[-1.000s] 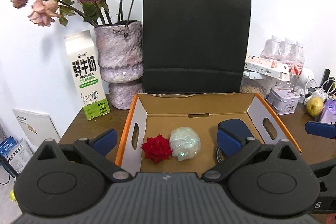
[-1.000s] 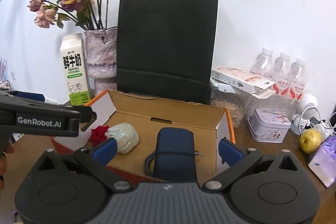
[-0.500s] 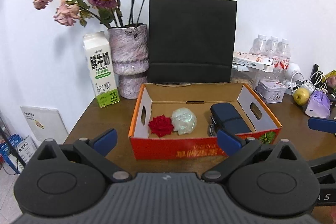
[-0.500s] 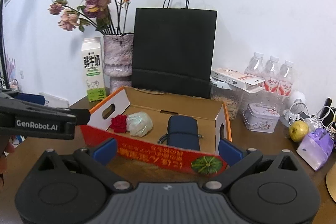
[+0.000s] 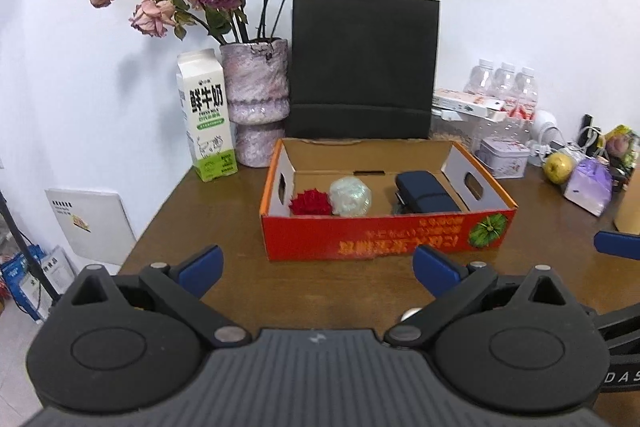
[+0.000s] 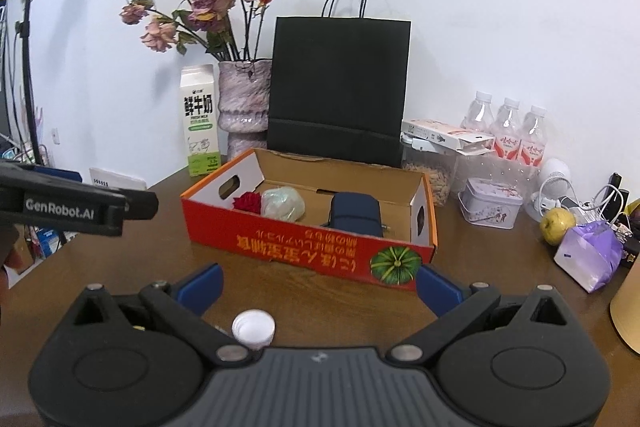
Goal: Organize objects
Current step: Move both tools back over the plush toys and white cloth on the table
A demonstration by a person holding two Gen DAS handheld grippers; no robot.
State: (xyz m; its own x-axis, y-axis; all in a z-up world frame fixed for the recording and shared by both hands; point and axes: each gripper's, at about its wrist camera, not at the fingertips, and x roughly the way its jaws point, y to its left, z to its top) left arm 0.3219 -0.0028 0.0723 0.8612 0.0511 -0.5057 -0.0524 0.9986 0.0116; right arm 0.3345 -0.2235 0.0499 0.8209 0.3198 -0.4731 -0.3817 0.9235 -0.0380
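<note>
An orange cardboard box (image 5: pixel 384 237) (image 6: pixel 304 253) stands on the brown table. Inside it lie a red rose head (image 5: pixel 310 203) (image 6: pixel 247 202), a pale iridescent ball (image 5: pixel 350 195) (image 6: pixel 282 203) and a dark blue case (image 5: pixel 426 191) (image 6: pixel 355 213). My left gripper (image 5: pixel 318 265) is open and empty, well in front of the box. My right gripper (image 6: pixel 318 287) is open and empty, also in front of the box. A white bottle cap (image 6: pixel 253 327) lies on the table just in front of the right gripper's body.
Behind the box stand a milk carton (image 5: pixel 206 115), a vase of dried roses (image 5: pixel 256 107) and a black paper bag (image 5: pixel 362 67). At the right are water bottles (image 6: pixel 506 131), a tin (image 6: pixel 490 203), an apple (image 6: pixel 558 225) and a purple pack (image 6: pixel 588 253). The table's left edge (image 5: pixel 160 207) is near.
Both grippers have pulled back from the box toward the table's front. The box's orange front wall and the white cap have come into view. The box's contents have not moved.
</note>
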